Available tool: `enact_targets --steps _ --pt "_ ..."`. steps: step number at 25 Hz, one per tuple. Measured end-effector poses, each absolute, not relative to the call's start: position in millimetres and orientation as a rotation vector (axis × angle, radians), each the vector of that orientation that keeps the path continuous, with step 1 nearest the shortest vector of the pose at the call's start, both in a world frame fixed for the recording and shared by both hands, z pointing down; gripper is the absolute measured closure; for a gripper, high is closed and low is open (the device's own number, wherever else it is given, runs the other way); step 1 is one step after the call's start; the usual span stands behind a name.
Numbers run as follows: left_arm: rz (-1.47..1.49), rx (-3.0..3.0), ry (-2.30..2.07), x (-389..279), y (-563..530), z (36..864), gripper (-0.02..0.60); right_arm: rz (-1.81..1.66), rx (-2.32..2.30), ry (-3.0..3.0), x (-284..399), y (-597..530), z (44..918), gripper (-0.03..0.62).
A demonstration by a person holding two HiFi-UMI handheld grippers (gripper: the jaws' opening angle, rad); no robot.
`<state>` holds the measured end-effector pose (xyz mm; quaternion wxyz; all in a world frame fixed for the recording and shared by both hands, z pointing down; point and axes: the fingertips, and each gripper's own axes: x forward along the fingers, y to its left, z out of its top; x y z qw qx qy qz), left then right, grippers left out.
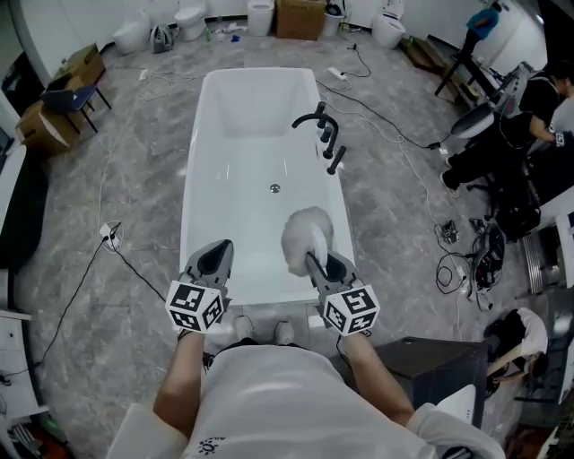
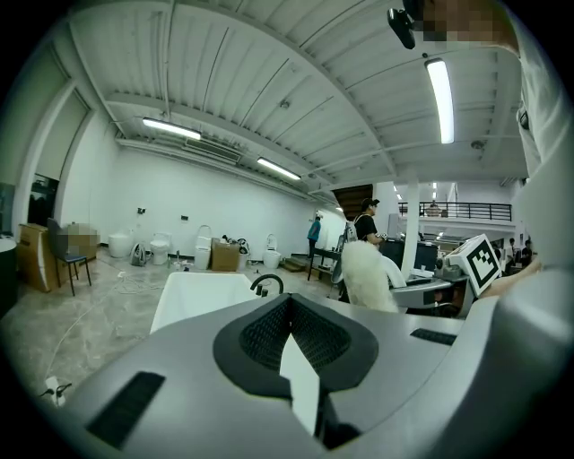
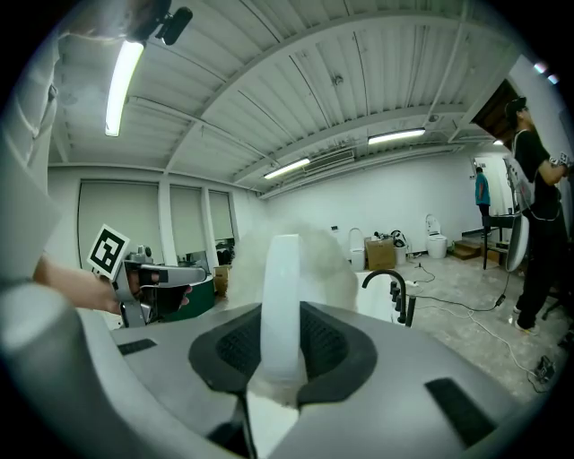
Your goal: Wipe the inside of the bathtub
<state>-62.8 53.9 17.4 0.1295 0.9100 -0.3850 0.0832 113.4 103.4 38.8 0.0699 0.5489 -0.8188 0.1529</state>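
A white freestanding bathtub (image 1: 224,170) lies lengthwise ahead of me, with a drain (image 1: 274,188) in its floor and a black faucet (image 1: 321,127) on its right rim. My right gripper (image 1: 321,260) is shut on the white handle (image 3: 285,296) of a fluffy white duster (image 1: 307,235), which hovers over the tub's near right corner. In the right gripper view the duster head (image 3: 318,264) rises just beyond the jaws. My left gripper (image 1: 213,260) hangs over the tub's near left rim, shut with nothing in it. The tub (image 2: 202,294) shows past its jaws.
Cables (image 1: 108,235) trail on the marble floor left and right of the tub. Toilets (image 1: 190,18) and a cardboard box (image 1: 300,16) stand along the far wall. A person (image 1: 538,112) sits at the right beside equipment. A dark bin (image 1: 430,368) stands near my right.
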Motion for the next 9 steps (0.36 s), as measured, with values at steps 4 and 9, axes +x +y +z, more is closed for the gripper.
enact_targets --steps 4,9 --pt "0.227 2.662 -1.134 -61 47 9 0.574 0.455 1.660 -2.481 111 98 32 0.500" --pt "0.210 2.667 -1.147 -61 35 4 0.574 0.439 1.672 -2.472 113 86 32 0.500"
